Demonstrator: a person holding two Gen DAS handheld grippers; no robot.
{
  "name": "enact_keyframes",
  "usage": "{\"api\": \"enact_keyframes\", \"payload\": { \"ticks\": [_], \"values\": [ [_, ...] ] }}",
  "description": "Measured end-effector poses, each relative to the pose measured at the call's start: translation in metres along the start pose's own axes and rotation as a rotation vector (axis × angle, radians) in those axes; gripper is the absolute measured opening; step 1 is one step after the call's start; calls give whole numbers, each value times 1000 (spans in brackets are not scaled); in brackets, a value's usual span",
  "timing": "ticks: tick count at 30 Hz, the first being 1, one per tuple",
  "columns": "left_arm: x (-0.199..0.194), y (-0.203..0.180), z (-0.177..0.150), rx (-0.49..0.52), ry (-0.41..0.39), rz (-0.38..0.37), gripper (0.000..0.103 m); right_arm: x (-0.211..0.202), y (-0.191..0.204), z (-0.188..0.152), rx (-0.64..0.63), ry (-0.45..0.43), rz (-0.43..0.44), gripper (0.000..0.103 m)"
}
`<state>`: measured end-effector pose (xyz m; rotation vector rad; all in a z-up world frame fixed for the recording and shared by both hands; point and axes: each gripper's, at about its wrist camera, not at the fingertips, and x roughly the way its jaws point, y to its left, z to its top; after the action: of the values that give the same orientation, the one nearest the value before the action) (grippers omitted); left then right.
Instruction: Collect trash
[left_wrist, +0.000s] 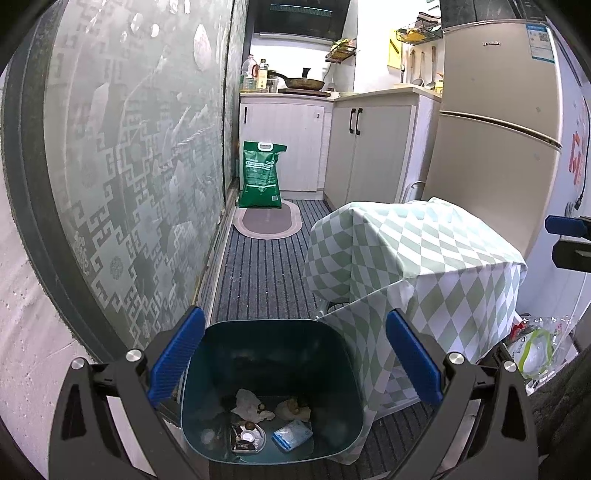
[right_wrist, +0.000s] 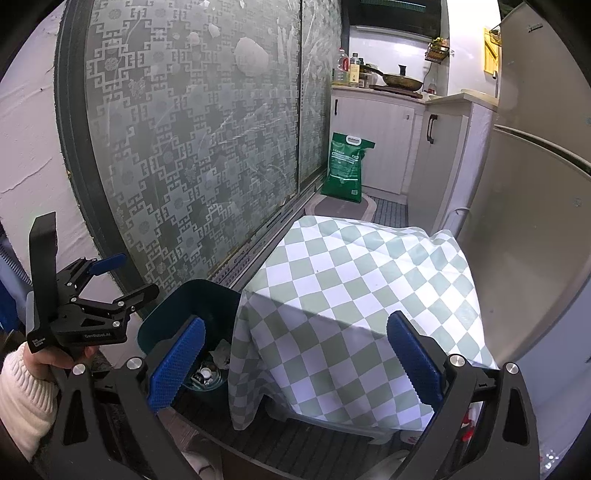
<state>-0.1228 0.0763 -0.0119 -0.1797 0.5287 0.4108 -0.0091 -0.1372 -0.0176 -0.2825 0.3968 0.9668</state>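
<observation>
Hovering wide open and empty, left claw (left_wrist: 295, 363) directly above a dark teal bin (left_wrist: 207, 373), blue pads (left_wrist: 177, 363) spread past the bin's left and right rim. Straight below, on the bin floor: crumpled tissues (left_wrist: 251, 404), a round foil lid (left_wrist: 249, 435), a small blue-and-white packet (left_wrist: 292, 435). Standing on the striped floor mat (left_wrist: 258, 266), bin pressed between the patterned glass sliding door (left_wrist: 140, 155) at left and a bench draped in green-and-white checked cloth (left_wrist: 406, 251) at right, cloth edge touching the bin's right side. Further right, near the floor beyond the bench, clear plastic packaging (left_wrist: 535, 350), probably trash not yet collected. Right claw (right_wrist: 295, 363) likewise open and empty, poised over the near edge of the cloth-covered bench, bin down to its left. Judging by position, right claw nearer that packaging, left claw nearer the bin.
</observation>
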Motion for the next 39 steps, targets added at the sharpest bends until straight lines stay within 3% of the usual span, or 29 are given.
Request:
{"api": "enact_keyframes", "payload": {
  "ticks": [39],
  "values": [
    [-2,-1,1,-3,-2,-10,100,-1,1,0,2,-2,2,100]
  ]
}}
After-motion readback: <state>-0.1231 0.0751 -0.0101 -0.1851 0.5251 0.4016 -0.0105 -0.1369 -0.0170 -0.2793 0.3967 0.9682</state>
